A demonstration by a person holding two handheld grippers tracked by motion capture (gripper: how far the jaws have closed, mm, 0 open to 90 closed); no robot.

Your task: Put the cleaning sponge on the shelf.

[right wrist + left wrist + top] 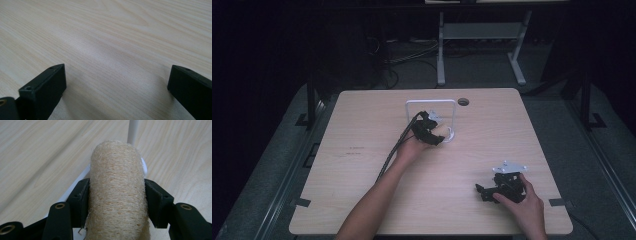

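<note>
**Loofah roll gripped at the white wire rack**

On the left, the left gripper [438, 136] reaches toward the middle of the tabletop [362, 190], its jaws clamped on a loofah roll [117, 192], a pale tan cylinder of coarse woven fibre. The roll sits right at the foot of a white wire rack [431, 102], whose upright post [132, 131] rises just behind the roll's far end.

The roll looks light and springy, probably dry and rough enough not to slip. It appears to give a little under pressure, so a moderate squeeze across its round sides should do; a hard clench would likely just flatten it. The present hold, pads on opposite flanks near the roll's near half, seems sound, though a grip closer to the middle would probably keep the far end from drooping.

The left gripper view shows the fibre texture and both pads pressed against the roll, which the high view renders as a small pale smudge. The high view gives the rack's full arch and its position on the tabletop.

On the right, the right gripper [483, 192] rests near the front edge, well apart from the rack. Its own view shows the jaws spread wide with bare wood grain between them.
</note>
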